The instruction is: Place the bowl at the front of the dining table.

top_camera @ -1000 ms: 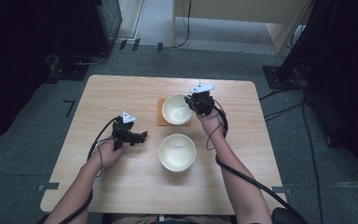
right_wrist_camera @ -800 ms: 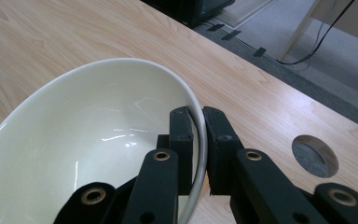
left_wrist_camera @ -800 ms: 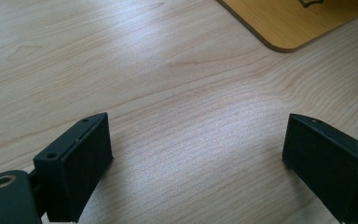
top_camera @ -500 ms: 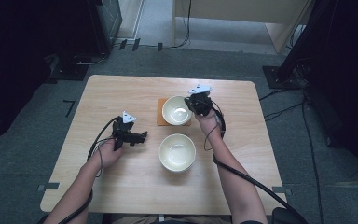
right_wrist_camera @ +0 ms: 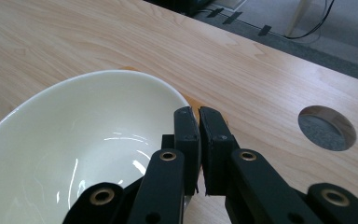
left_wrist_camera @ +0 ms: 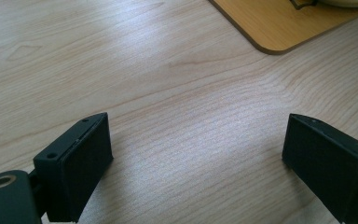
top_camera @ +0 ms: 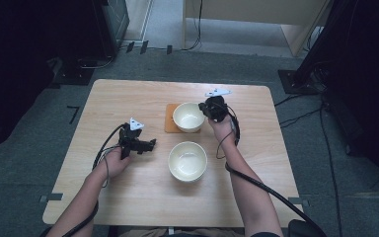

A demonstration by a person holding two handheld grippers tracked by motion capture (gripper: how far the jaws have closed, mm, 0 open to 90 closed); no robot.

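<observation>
High view: at a pale wooden table [top_camera: 128,98], a person works two hand-held grippers around a pair of cream bowls. The far bowl [top_camera: 189,116] sits on an orange mat [top_camera: 170,124] at the table's middle, and the right gripper [top_camera: 208,109] is at that bowl's right rim. Right gripper view, looking along the black jaws, shows them pinched together on the rim of the far bowl [right_wrist_camera: 74,140], one pad inside the wall and one outside, with only a thin slit between them; the jaws have just been closing. A round cable hole [right_wrist_camera: 327,127] in the tabletop lies beyond the bowl. The near bowl [top_camera: 188,161] stands just in front of the mat, untouched. To the mat's left the left gripper [top_camera: 150,144] rests low over bare wood, its jaws spread wide with nothing between them, a corner of the mat [left_wrist_camera: 270,23] ahead of them.
</observation>
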